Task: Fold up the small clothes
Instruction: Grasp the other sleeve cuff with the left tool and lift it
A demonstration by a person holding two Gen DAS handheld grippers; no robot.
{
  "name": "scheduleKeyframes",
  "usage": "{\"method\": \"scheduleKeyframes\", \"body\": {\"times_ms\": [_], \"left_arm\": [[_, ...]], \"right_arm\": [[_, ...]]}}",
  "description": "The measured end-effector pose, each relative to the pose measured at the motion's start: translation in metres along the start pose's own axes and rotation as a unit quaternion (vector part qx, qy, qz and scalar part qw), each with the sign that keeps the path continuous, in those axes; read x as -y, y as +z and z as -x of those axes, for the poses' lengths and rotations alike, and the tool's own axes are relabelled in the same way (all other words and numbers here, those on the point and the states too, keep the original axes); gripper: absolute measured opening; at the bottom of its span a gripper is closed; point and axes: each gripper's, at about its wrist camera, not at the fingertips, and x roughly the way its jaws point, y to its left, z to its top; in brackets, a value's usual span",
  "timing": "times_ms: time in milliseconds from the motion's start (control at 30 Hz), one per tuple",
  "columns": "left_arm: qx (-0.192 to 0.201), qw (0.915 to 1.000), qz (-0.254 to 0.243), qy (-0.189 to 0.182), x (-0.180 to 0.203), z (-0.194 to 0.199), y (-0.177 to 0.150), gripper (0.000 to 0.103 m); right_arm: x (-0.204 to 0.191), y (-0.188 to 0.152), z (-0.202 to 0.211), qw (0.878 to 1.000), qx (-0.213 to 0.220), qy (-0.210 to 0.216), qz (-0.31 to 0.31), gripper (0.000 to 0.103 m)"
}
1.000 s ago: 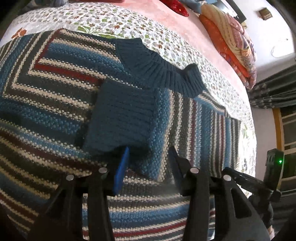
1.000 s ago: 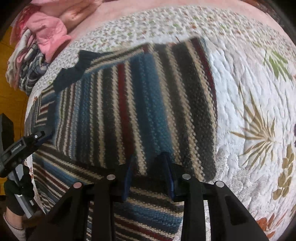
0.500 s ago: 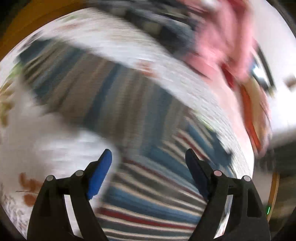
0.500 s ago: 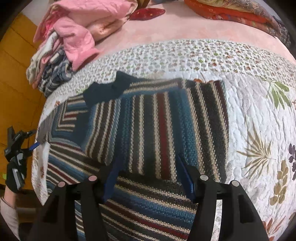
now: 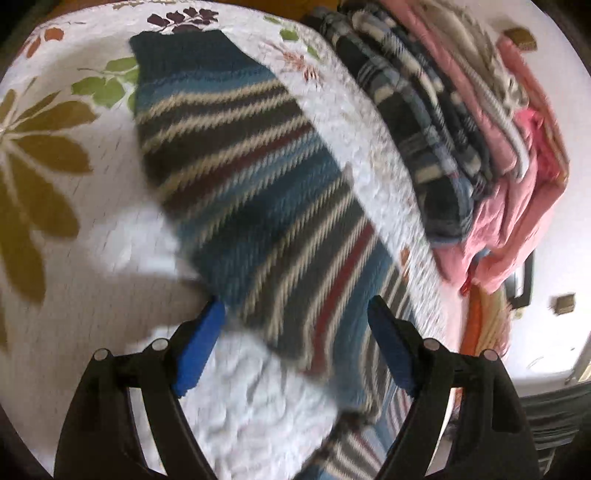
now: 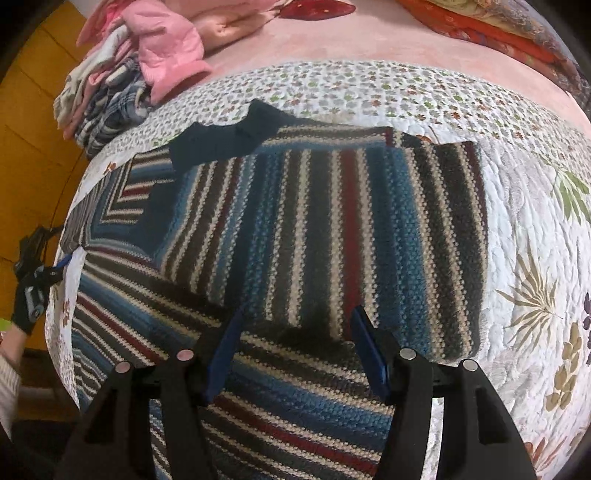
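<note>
A striped knit sweater (image 6: 325, 229) in blue, grey, cream and dark red lies flat on the quilted bed, its right side folded over the body, its dark collar (image 6: 229, 136) at the far edge. My right gripper (image 6: 295, 325) hangs open just above the folded part's near edge, holding nothing. In the left wrist view one sleeve (image 5: 251, 177) stretches diagonally away to its dark cuff (image 5: 177, 51). My left gripper (image 5: 295, 314) is open over the sleeve near the shoulder end, with nothing between its blue pads. The left gripper (image 6: 37, 273) also shows at the bed's left edge.
A pile of pink and plaid clothes (image 5: 461, 122) sits on the bed beyond the sleeve, also seen as the clothes pile (image 6: 133, 70) at the far left. The floral quilt (image 6: 535, 258) lies bare to the right. Folded orange blankets (image 6: 498, 26) line the far right.
Both grippers opened and let go of the sweater. The right one pulled back slightly after laying the fold. The left one swung fast to the outstretched sleeve on the left.
</note>
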Motion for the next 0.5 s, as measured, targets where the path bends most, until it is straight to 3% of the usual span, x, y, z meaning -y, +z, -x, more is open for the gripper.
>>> {"method": "scheduleKeyframes", "body": {"times_ms": [200,300,433,500], "left_arm": [[0.024,0.9988,0.025,-0.034,-0.016,-0.005,0.021,0.072],[0.035,0.9984,0.018,-0.039,-0.018,-0.005,0.026,0.055],[0.043,0.9981,0.01,-0.043,-0.018,-0.008,0.027,0.022],[0.048,0.9978,-0.003,-0.045,-0.015,-0.006,0.026,0.016]], "right_arm": [[-0.002,-0.004,-0.001,1.0,-0.005,-0.003,0.009,0.061],[0.001,-0.003,-0.001,1.0,-0.003,-0.008,0.006,0.061],[0.006,-0.003,-0.001,1.0,-0.001,-0.013,-0.001,0.061],[0.006,-0.003,-0.001,1.0,-0.001,-0.016,-0.001,0.061]]}}
